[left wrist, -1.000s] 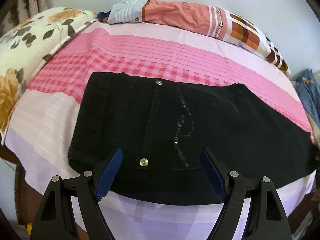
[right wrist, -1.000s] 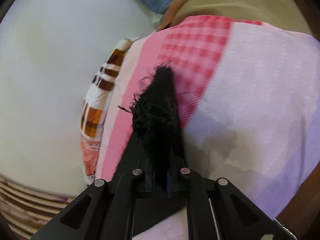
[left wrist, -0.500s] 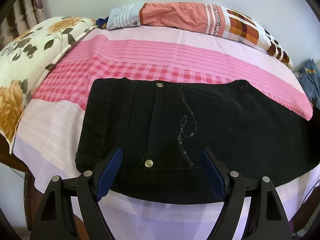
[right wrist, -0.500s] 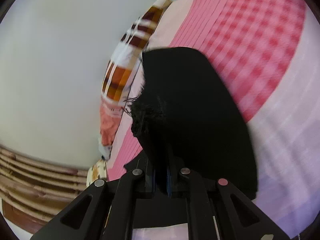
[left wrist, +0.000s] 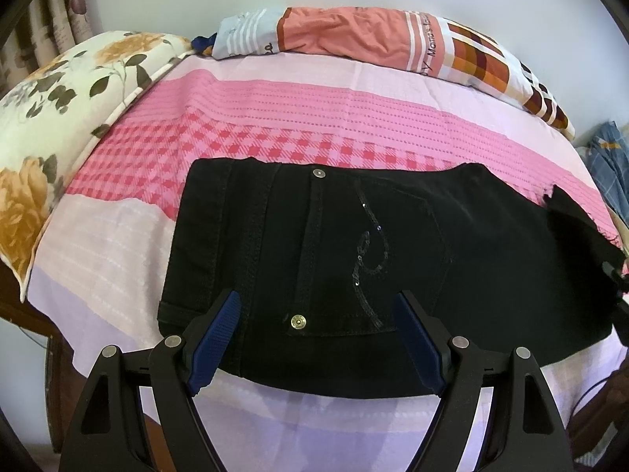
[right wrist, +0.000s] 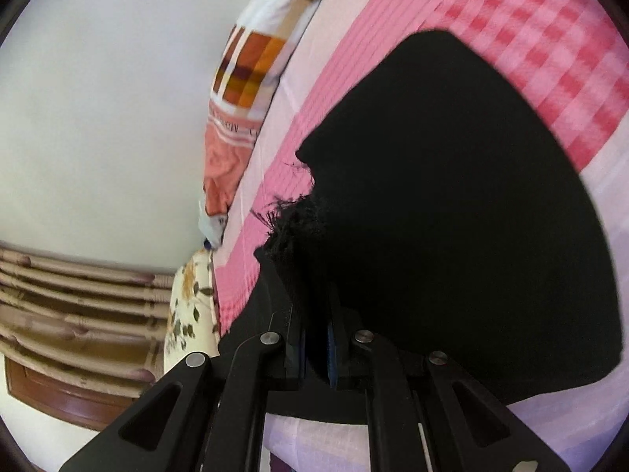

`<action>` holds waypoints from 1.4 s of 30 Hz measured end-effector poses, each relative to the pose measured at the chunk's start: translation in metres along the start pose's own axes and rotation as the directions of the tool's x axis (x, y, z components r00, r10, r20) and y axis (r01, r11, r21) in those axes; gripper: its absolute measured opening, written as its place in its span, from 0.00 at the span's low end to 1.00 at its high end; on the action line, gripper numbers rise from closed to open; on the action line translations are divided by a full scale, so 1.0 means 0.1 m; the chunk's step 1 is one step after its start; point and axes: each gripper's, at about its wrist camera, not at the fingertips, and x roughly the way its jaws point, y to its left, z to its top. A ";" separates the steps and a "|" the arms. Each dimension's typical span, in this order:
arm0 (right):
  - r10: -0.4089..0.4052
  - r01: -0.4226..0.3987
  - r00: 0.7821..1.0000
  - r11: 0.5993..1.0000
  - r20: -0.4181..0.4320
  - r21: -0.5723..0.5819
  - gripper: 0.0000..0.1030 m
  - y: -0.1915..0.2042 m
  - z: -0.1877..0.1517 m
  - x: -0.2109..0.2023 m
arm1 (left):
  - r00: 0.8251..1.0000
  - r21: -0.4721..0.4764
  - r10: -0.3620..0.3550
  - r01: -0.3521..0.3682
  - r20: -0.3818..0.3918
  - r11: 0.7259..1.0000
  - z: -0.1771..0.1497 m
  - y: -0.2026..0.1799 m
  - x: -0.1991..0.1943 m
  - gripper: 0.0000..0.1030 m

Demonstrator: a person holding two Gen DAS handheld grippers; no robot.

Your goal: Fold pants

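Observation:
Black pants (left wrist: 354,259) lie on the pink and lilac bedsheet (left wrist: 275,118), waist to the left, legs running right. My left gripper (left wrist: 314,338) is open and empty, its blue pads hovering over the waist and back pocket near the front edge. My right gripper (right wrist: 312,306) is shut on the frayed leg hem of the pants (right wrist: 452,204) and holds it lifted above the sheet (right wrist: 550,39). The raised hem also shows at the right edge of the left wrist view (left wrist: 574,220).
A floral pillow (left wrist: 51,126) lies at the left. A rolled orange and checked blanket (left wrist: 373,35) lies along the wall at the back. Blue cloth (left wrist: 609,165) sits at the far right. A wooden bed frame (right wrist: 70,338) shows in the right wrist view.
My right gripper has carried the leg hem up and leftward, over the pants. My left gripper has drawn back slightly and stays open over the waist.

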 end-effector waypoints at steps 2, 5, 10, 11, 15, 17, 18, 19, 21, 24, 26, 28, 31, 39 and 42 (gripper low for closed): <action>0.000 0.000 1.000 1.000 -0.014 -0.007 0.09 0.02 -0.04 0.06 | 1.000 0.000 -0.003 0.003 -0.006 1.000 0.00 -0.01 0.00 0.78; -0.006 0.005 0.999 1.000 -0.040 -0.027 0.09 0.07 -0.09 0.16 | 1.000 0.005 -0.007 0.007 -0.012 1.000 -0.01 -0.02 0.00 0.78; -0.004 0.000 0.996 0.999 -0.088 -0.045 0.09 0.13 -0.18 0.33 | 1.000 0.008 -0.010 0.010 -0.010 1.000 -0.02 -0.04 -0.01 0.78; -0.001 -0.004 0.995 0.999 -0.103 -0.050 0.09 0.15 -0.21 0.38 | 1.000 0.009 -0.011 0.011 -0.011 1.000 -0.02 -0.04 -0.01 0.78; -0.002 -0.009 0.988 0.997 -0.152 -0.072 0.09 0.22 -0.31 0.54 | 1.000 0.004 -0.018 0.018 -0.024 1.000 -0.03 -0.03 0.02 0.78; -0.011 -0.005 0.984 0.996 -0.178 -0.088 0.09 0.27 -0.37 0.64 | 0.999 0.002 -0.020 0.020 -0.032 1.000 -0.05 -0.03 0.04 0.78; -0.022 0.002 0.982 0.995 -0.189 -0.103 0.09 0.29 -0.40 0.68 | 0.999 0.001 -0.019 0.019 -0.033 1.000 -0.05 -0.02 0.05 0.78; -0.033 0.010 0.980 0.993 -0.196 -0.117 0.09 0.31 -0.43 0.72 | 0.999 0.001 -0.020 0.020 -0.035 1.000 -0.05 -0.02 0.05 0.78; -0.054 0.025 0.978 0.989 -0.202 -0.144 0.09 0.34 -0.47 0.75 | 0.999 0.000 -0.020 0.020 -0.035 1.000 -0.05 -0.02 0.06 0.78; -0.064 0.033 0.977 0.988 -0.203 -0.154 0.09 0.34 -0.46 0.77 | 0.999 0.000 -0.022 0.022 -0.035 1.000 -0.05 -0.02 0.06 0.78; -0.081 0.046 0.976 0.984 -0.200 -0.174 0.09 0.36 -0.48 0.78 | 0.999 -0.001 -0.022 0.022 -0.038 1.000 -0.05 -0.02 0.07 0.78; -0.105 0.063 0.975 0.976 -0.197 -0.206 0.10 0.39 -0.50 0.79 | 0.999 -0.004 -0.025 0.025 -0.046 1.000 -0.05 -0.01 0.08 0.78; -0.142 0.088 0.970 0.961 -0.197 -0.261 0.10 0.45 -0.57 0.83 | 0.998 -0.005 -0.027 0.027 -0.052 1.000 -0.06 -0.01 0.10 0.78; -0.203 0.128 0.962 0.926 -0.183 -0.355 0.11 0.54 -0.66 0.88 | 0.998 -0.002 -0.027 0.027 -0.055 1.000 -0.07 -0.02 0.11 0.78; -0.228 0.143 0.958 0.908 -0.177 -0.393 0.11 0.58 -0.71 0.90 | 0.998 0.001 -0.027 0.028 -0.062 1.000 -0.08 -0.04 0.13 0.78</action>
